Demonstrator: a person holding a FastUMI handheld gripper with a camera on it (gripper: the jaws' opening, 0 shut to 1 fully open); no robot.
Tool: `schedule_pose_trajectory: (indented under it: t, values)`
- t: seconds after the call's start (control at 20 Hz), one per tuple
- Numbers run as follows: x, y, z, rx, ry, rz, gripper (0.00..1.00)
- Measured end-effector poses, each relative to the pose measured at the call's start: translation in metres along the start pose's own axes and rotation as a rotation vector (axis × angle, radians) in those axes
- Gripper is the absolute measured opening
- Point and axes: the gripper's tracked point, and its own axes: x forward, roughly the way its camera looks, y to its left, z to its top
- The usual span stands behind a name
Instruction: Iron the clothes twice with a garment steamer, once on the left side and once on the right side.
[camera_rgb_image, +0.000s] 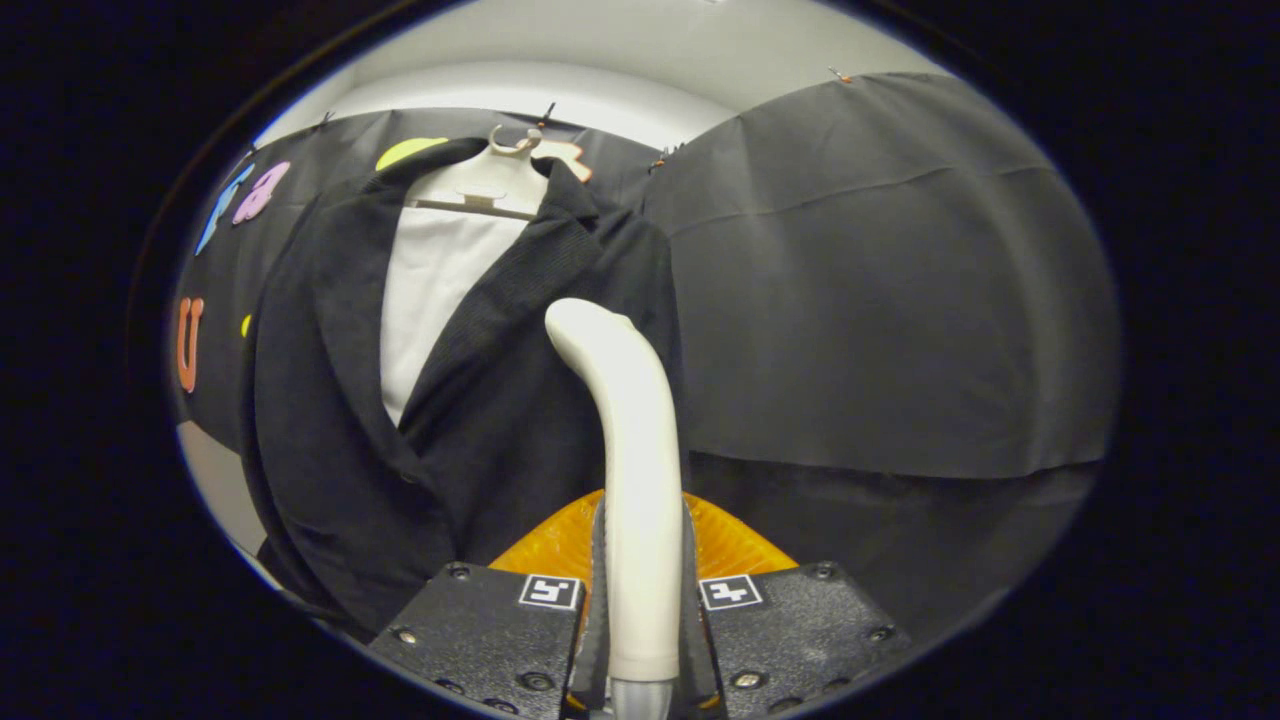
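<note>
Gripper (640, 600): its two fingers are closing tight around the garment steamer's handle, one on each side.
Garment steamer (625, 420): standing upright between the fingers, its head curving toward eleven o'clock, against the jacket's front.
Jacket (480, 400): hanging on a pale hanger (490, 180) at eleven o'clock, over a white shirt (430, 290).

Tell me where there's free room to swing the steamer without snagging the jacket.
Free room lies beside the dark corduroy jacket, in front of the plain black cloth wall. It is crowded where the fingers clamp the cream steamer handle, whose tip overlaps the jacket's front under the white hanger.
</note>
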Motion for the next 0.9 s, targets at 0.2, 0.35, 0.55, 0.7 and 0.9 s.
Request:
schedule_pose_trajectory:
  t: [0.2, 0.35, 0.55, 0.7, 0.9]
  values:
    - [-0.008, 0.004, -0.020, -0.017, 0.032, 0.012, 0.30]
    - [-0.013, 0.002, -0.031, -0.021, 0.055, 0.015, 0.30]
    - [-0.019, 0.002, -0.047, -0.020, 0.086, 0.018, 0.30]
    - [-0.025, 0.004, -0.061, -0.031, 0.110, 0.022, 0.30]
    - [-0.034, 0.007, -0.078, -0.031, 0.142, 0.021, 0.30]
